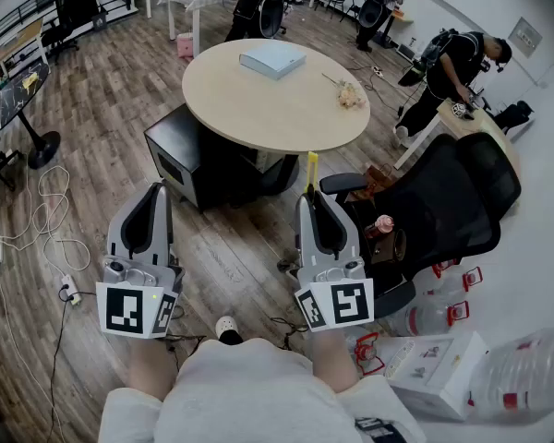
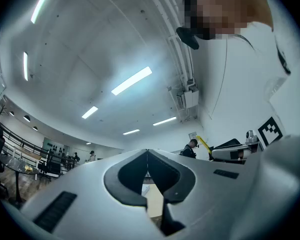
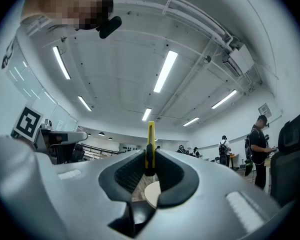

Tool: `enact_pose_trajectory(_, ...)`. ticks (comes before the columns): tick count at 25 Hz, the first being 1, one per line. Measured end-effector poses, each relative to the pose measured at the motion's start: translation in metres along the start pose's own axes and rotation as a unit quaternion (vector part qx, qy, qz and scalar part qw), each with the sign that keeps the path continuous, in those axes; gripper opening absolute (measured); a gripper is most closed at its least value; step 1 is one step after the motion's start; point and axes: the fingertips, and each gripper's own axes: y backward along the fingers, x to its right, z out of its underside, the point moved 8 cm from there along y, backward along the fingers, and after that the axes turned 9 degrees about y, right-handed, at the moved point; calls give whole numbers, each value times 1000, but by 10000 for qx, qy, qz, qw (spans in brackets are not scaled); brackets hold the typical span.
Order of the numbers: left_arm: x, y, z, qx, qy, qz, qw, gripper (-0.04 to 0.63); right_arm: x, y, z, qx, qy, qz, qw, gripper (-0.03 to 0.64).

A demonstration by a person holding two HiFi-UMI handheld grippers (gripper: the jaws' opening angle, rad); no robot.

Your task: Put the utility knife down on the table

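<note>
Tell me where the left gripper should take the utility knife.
Take the utility knife by its yellow end standing free beyond the right gripper, coming from the left, jaws across its thin body. The rest is clamped. The left gripper must open first.

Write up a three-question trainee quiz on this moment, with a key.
1. True or false: the utility knife already lies on the round table.
2. Fill in: the left gripper has its jaws ___, with nothing between them.
3. What holds the knife? A) the left gripper B) the right gripper C) a bare hand

Key: 1 false, it is clamped in a gripper short of the table; 2 together; 3 B.
</note>
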Motion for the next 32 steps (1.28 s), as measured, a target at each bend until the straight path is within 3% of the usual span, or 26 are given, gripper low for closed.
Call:
enact_pose_trajectory(23, -52, -37, 16, 89, 67, 179, 9998, 9, -12, -55, 20, 53, -14, 151, 9999, 69)
enact_pose_trajectory(32, -72, -90, 34, 97, 63, 149, 9998, 9, 10, -108, 45, 63, -4, 48, 10000, 69)
